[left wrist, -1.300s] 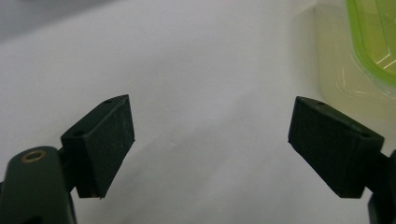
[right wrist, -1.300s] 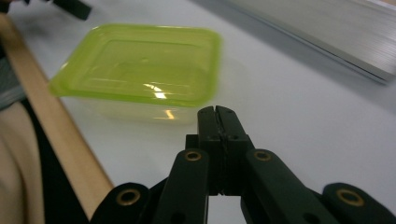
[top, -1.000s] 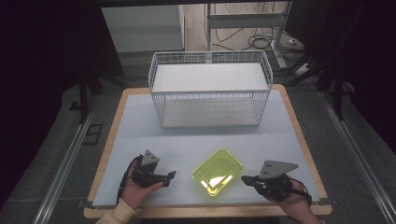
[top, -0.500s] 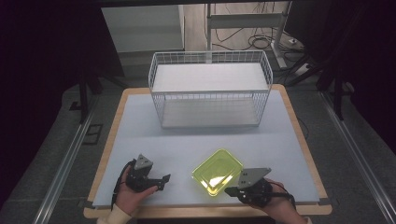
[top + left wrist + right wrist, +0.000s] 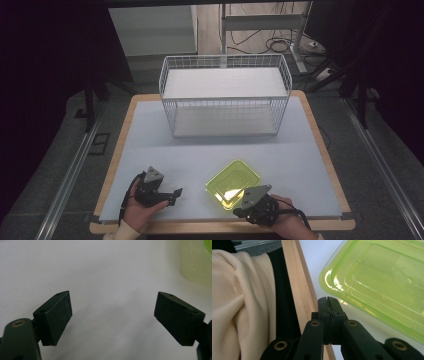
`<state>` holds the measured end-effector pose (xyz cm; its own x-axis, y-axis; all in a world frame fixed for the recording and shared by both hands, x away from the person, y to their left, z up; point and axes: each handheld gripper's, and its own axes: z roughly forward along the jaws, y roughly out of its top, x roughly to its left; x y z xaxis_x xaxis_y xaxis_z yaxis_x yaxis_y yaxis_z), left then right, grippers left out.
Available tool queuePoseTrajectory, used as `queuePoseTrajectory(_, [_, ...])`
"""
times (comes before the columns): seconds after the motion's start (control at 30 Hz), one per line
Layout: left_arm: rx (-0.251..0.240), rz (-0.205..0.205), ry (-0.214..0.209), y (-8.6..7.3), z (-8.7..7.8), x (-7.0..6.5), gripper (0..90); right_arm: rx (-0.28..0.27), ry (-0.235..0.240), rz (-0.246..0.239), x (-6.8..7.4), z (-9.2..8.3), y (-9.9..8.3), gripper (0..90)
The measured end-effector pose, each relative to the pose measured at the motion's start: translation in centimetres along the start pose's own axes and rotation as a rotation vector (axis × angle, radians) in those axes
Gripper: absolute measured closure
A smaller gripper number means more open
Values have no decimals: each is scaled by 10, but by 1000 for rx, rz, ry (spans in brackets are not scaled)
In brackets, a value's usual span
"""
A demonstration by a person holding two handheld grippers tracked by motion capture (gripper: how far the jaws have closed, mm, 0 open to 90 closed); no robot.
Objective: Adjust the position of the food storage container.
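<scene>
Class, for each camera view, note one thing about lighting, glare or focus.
High view: table brightly lit, dark surroundings, white glare on the green container. Left gripper view: container soft and washed out at the top right. Right gripper view: bright highlights along the container rim.

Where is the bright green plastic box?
In the high view the translucent green plastic box lies on the table's near right side, just ahead of the right tongs.

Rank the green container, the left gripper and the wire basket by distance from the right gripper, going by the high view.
From the right gripper, shut at the table's near edge:
1. Green container: right beside it, just ahead and a little to its left.
2. Left gripper: off to the left along the near edge, jaws open.
3. Wire basket: far side of the table.
</scene>
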<state>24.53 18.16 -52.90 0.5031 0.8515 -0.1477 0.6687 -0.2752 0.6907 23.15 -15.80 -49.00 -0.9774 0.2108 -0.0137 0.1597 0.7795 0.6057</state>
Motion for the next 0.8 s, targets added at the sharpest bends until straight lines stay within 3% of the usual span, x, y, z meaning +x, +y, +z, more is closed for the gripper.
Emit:
queuePoseTrajectory(0.23, [6,18,-10,1,1,-1,145,0,-28,2,1,9,12,900])
queuePoseTrajectory(0.57, [25,28,-10,1,4,1,141,-26,-97,94,-1,26,29,900])
queuePoseTrajectory(0.8, [23,29,-1,1,3,2,139,-43,-124,122,-1,40,39,900])
